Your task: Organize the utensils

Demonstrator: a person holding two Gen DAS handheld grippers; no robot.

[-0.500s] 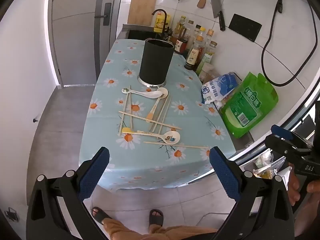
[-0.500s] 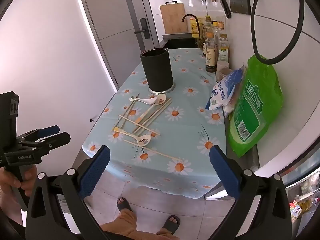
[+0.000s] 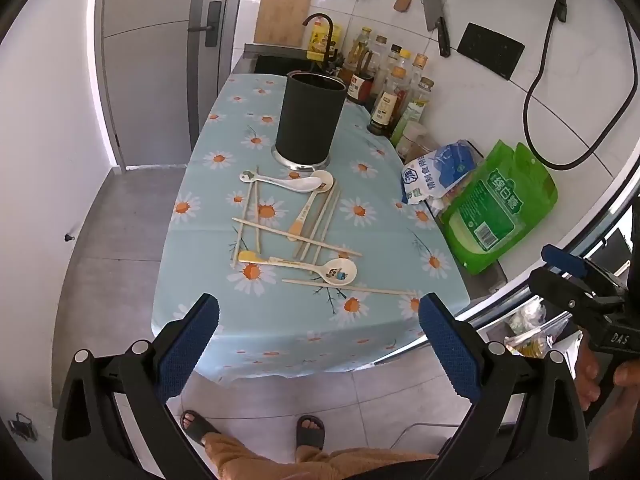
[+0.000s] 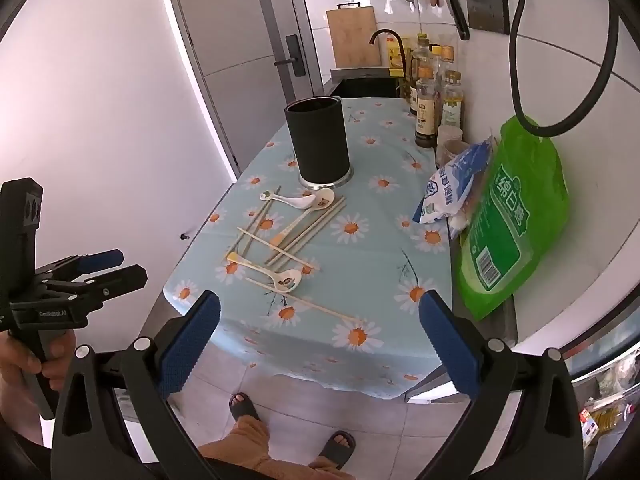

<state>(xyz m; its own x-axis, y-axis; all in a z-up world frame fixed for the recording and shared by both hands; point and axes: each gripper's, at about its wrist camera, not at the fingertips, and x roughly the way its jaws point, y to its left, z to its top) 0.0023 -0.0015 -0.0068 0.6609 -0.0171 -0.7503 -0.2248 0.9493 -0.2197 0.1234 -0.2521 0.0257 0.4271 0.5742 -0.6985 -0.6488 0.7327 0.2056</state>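
Note:
Several wooden chopsticks (image 3: 298, 236) and three pale spoons lie scattered on a daisy-print tablecloth (image 3: 360, 152): a cartoon-printed spoon (image 3: 338, 271), a white spoon (image 3: 280, 182) and an orange-handled spoon (image 3: 310, 206). A tall black utensil holder (image 3: 311, 118) stands behind them, also in the right wrist view (image 4: 320, 144). My left gripper (image 3: 319, 354) is open and empty, held back from the table's near edge. My right gripper (image 4: 319, 350) is open and empty too, and also shows in the left wrist view (image 3: 576, 280).
A blue-white bag (image 3: 438, 174) and a green bag (image 3: 500, 208) lean at the table's right edge. Sauce bottles (image 3: 390, 92) stand against the tiled wall. A sink and tap (image 3: 320, 36) lie behind the holder. The person's sandalled feet (image 3: 310, 432) are below.
Both grippers have shifted only slightly; the utensils and holder have not moved.

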